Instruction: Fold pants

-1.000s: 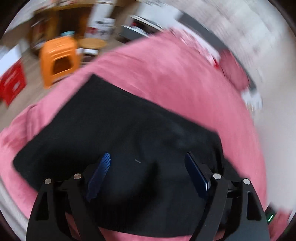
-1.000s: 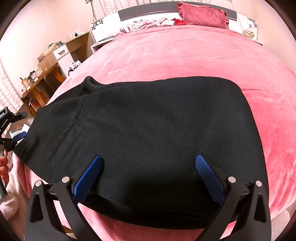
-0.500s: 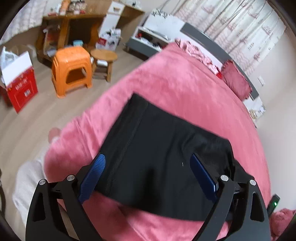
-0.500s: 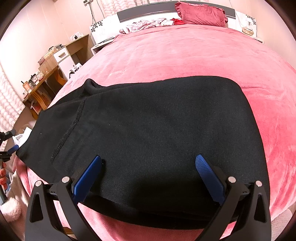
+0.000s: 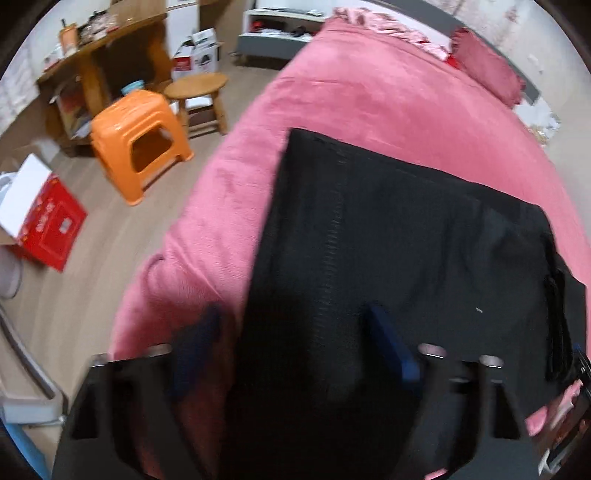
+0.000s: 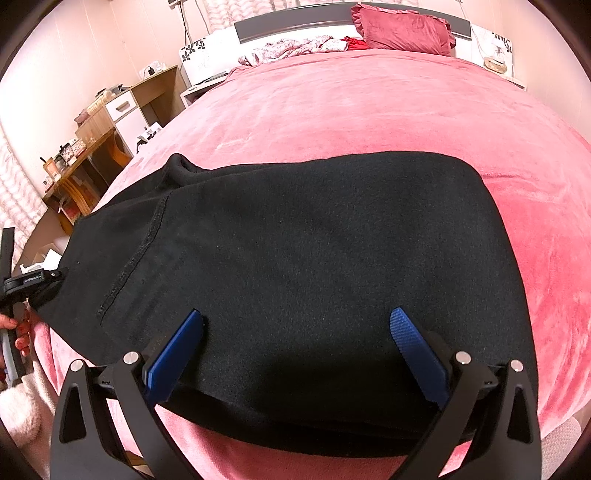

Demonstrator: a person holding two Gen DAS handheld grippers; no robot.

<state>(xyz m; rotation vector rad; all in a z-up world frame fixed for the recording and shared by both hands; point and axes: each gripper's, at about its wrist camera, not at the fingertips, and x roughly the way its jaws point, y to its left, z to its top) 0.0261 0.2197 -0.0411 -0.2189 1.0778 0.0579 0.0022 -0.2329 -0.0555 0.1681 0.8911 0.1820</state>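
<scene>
Folded black pants [image 6: 314, 258] lie flat on the pink bed cover [image 6: 369, 110], with a stitched seam running near their left end. My right gripper [image 6: 295, 350] hovers open over the near edge of the pants, blue pads spread wide and pressing nothing. In the blurred left wrist view the pants [image 5: 406, 240] fill the centre. My left gripper [image 5: 295, 336] straddles their left edge. Its jaws are closing with the cloth between them, and the pads still stand apart. The right wrist view shows the left gripper [image 6: 22, 284] at the far left, held by a hand [image 6: 18, 332].
Left of the bed the floor holds an orange plastic stool [image 5: 140, 125], a round wooden stool [image 5: 199, 85] and a red box [image 5: 48, 221]. A wooden desk [image 5: 92, 48] stands behind them. A red pillow [image 6: 402, 29] and crumpled clothes [image 6: 295, 46] lie at the headboard.
The left gripper has dropped toward the left edge of the pants and rolled, and its fingers now stand closer together. The right gripper and the pants have not moved.
</scene>
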